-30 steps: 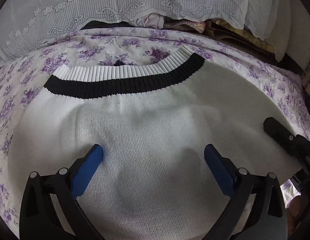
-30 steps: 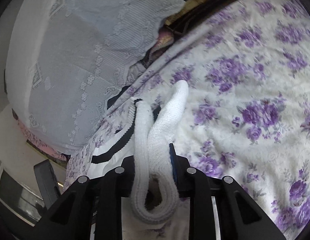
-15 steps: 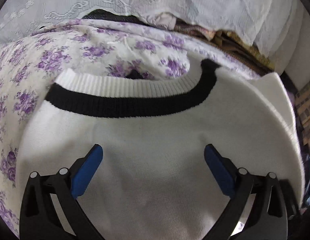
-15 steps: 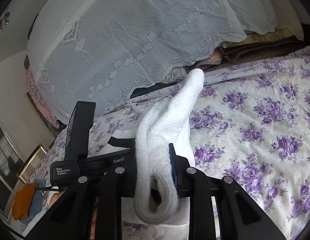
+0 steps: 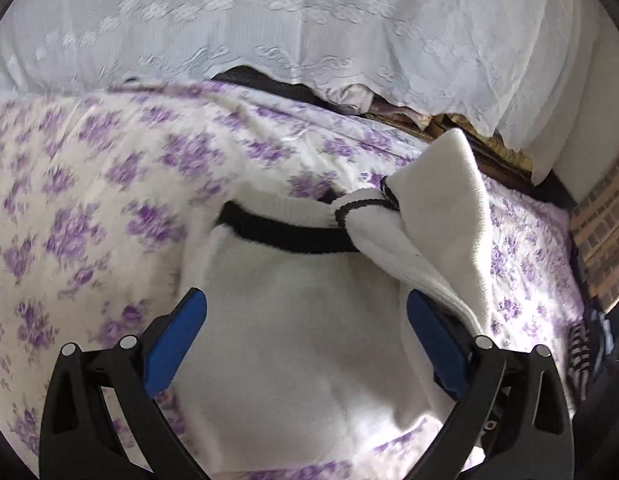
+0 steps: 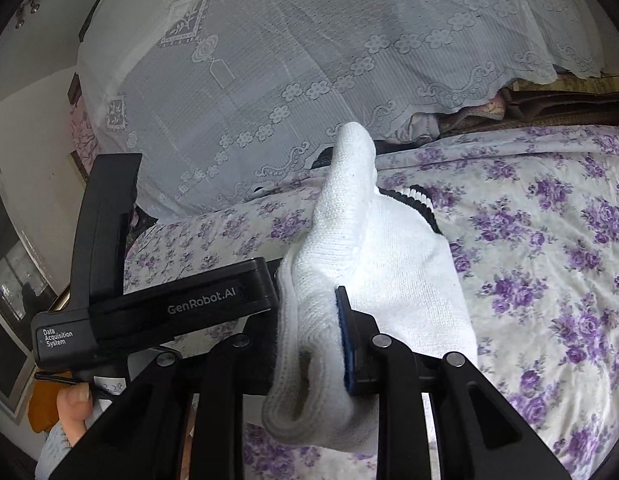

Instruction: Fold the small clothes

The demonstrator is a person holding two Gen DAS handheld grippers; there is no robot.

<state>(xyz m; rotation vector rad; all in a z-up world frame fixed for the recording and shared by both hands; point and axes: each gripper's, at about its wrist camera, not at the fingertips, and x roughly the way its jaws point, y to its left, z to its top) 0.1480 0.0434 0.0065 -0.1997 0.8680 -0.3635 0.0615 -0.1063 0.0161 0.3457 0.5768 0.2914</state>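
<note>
A white knit sweater (image 5: pixel 301 280) with a black band (image 5: pixel 285 236) lies on the purple-flowered bedsheet (image 5: pixel 89 208). Its right side (image 5: pixel 441 200) is lifted and folded inward, standing in a peak. My left gripper (image 5: pixel 305 328) hovers over the sweater's body, open, with nothing between its blue pads (image 5: pixel 177 332). In the right wrist view my right gripper (image 6: pixel 309 320) is shut on a thick bunch of the sweater (image 6: pixel 389 248), which loops below the fingers and sticks up ahead of them. The left gripper's black body (image 6: pixel 169 304) sits just left of it, with a person's thumb (image 6: pixel 73 400) beneath.
A white lace cover (image 5: pixel 309 20) drapes over piled bedding at the far edge of the bed. A brown woven thing (image 5: pixel 601 232) and striped cloth (image 5: pixel 577 352) lie off the bed's right side. Framed items (image 6: pixel 13 280) lean at the left.
The right gripper swung up and left with the sweater's side, folding it over the body and rolling level. The left gripper shifted, so the sweater now sits right of centre with more sheet showing left.
</note>
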